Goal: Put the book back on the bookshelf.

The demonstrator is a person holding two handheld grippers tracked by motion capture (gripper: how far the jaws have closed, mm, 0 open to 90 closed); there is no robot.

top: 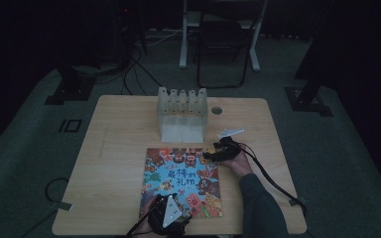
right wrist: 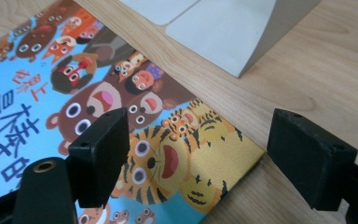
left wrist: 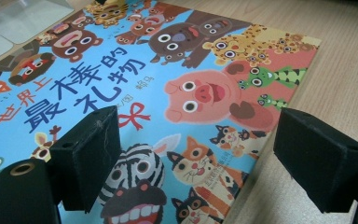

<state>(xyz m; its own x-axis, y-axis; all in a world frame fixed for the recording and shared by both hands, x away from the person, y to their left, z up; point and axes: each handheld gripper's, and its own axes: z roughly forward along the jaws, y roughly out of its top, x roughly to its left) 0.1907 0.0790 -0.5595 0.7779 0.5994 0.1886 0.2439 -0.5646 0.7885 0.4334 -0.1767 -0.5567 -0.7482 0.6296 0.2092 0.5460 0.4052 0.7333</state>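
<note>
A thin, colourful children's picture book point(top: 182, 182) with cartoon animals and blue title characters on its cover lay flat and closed on the light wooden table point(top: 119, 163), its long axis running from the person's edge toward the far side, just in front of a translucent plastic slotted rack point(top: 182, 115) standing upright at the table's middle rear. The left gripper point(top: 169, 214) sat at the book's near edge, close to the near left portion of the cover; in the left gripper view its jaws were spread wide, one black pad point(left wrist: 89, 156) over the cover and the other pad point(left wrist: 319, 156) out past the book's side edge over bare wood, pinching nothing. The right gripper point(top: 213, 154) sat at the book's far right corner, pointing leftward across it; in the right gripper view its jaws were likewise held apart and empty, one pad point(right wrist: 100, 156) above the tiger on the cover, the other pad point(right wrist: 307, 156) over the table beyond the corner, with the rack's base just ahead. Each gripper thus straddled an edge of the book, at diagonally opposite ends, so either could likely close on it. The right one was nearer the rack, which probably mattered if the book was meant to go into a slot; whether any pad touched the cover could not be told.
</note>
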